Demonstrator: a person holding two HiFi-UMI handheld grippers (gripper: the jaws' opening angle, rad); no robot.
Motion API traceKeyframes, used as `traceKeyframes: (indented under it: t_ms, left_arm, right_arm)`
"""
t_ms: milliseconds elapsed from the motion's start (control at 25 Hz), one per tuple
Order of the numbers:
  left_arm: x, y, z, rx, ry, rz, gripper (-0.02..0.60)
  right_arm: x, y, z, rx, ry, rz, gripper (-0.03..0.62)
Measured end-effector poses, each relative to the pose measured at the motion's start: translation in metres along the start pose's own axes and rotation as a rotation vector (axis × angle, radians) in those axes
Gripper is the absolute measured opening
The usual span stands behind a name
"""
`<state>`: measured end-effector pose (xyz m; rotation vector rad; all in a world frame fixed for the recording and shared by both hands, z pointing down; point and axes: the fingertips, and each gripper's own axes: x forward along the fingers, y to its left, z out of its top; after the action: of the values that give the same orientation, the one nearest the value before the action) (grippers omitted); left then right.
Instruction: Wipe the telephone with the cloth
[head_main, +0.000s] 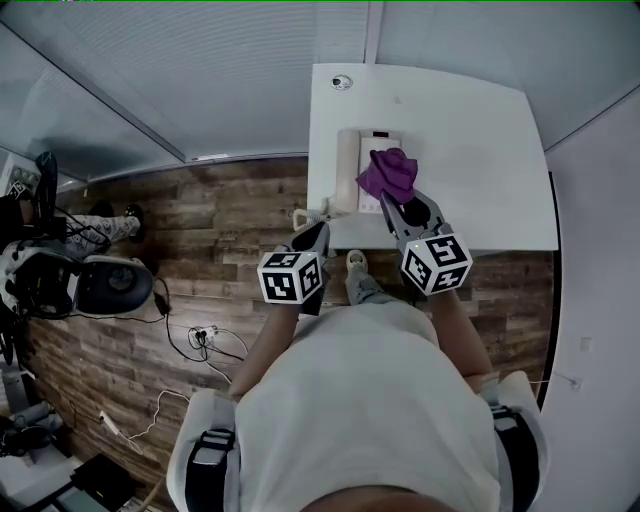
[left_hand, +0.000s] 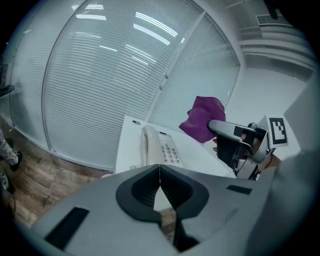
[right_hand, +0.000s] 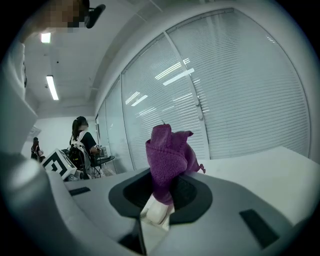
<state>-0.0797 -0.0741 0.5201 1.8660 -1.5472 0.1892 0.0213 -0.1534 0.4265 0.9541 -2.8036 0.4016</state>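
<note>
Purple cloth (right_hand: 167, 155) clamped in my right gripper (right_hand: 161, 197); left gripper (left_hand: 160, 172) closed, empty. Unbraced telephone (left_hand: 159, 147) may slide under wipe; contact unclear.

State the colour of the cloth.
The cloth is purple, clearest in the right gripper view.

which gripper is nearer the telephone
Right. The right gripper, shut on the cloth, hovers over the telephone on its keypad side. The left gripper, shut and empty, sits back over the table's near corner, short of the telephone.
</note>
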Motion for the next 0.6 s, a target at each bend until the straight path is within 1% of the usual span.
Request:
traceKeyframes:
  t_ms: [120, 360, 600]
  left_arm:
    - [0.017, 0.007, 0.015, 0.002, -0.001, 0.009, 0.021]
    - [0.040, 0.006, 0.037, -0.006, -0.004, 0.020, 0.021]
    - [0.059, 0.011, 0.052, -0.008, -0.001, 0.040, 0.021]
  right_arm:
    - [0.025, -0.012, 0.013, -0.011, -0.005, 0.017, 0.091]
    - [0.059, -0.028, 0.039, -0.058, -0.011, 0.061, 0.091]
    - [0.096, -0.044, 0.045, -0.085, 0.015, 0.094, 0.091]
